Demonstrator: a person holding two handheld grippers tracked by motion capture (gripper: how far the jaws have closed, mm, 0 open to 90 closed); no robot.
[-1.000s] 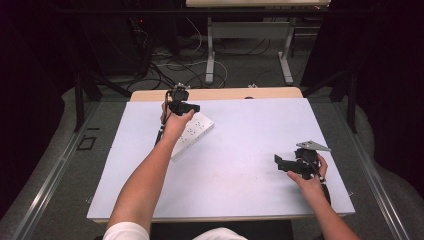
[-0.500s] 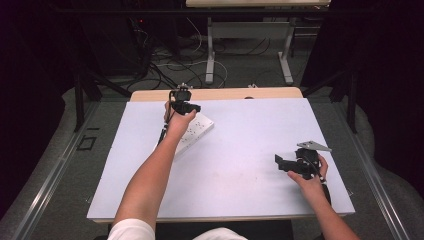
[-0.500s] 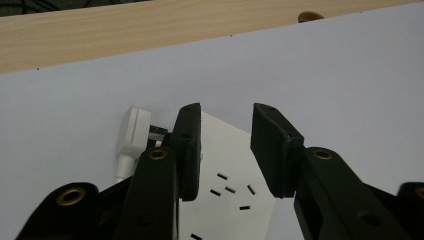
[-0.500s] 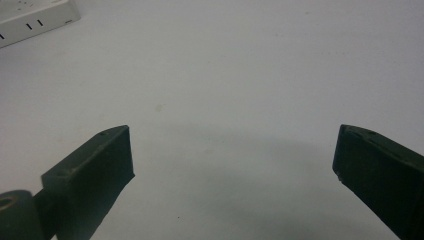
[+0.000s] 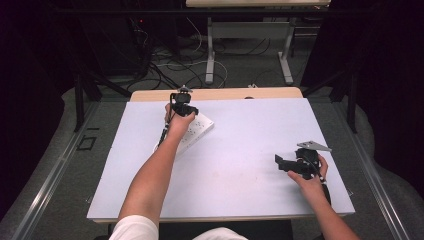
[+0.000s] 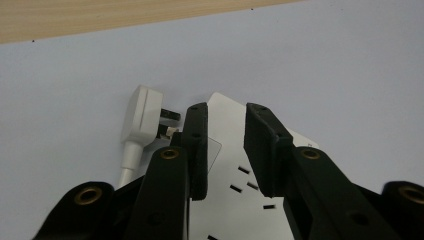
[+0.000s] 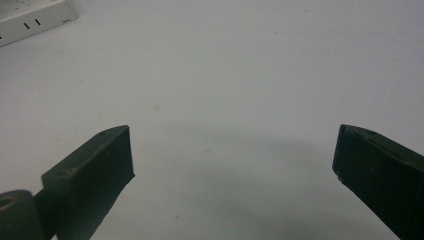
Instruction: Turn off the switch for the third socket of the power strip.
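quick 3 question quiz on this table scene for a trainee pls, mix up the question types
1. True or false: the right gripper has its jaws wide apart over bare table.
2. What white thing lies beside the power strip in the left gripper view: A a plug, B a cup, C a sponge?
3. Over what thing do the left gripper jaws stand?

Key
1. True.
2. A, the plug, prongs toward the strip.
3. The power strip's end; the jaws have just been closing, with a gap left between them.

Bright table, dark surroundings, perhaps slightly soft
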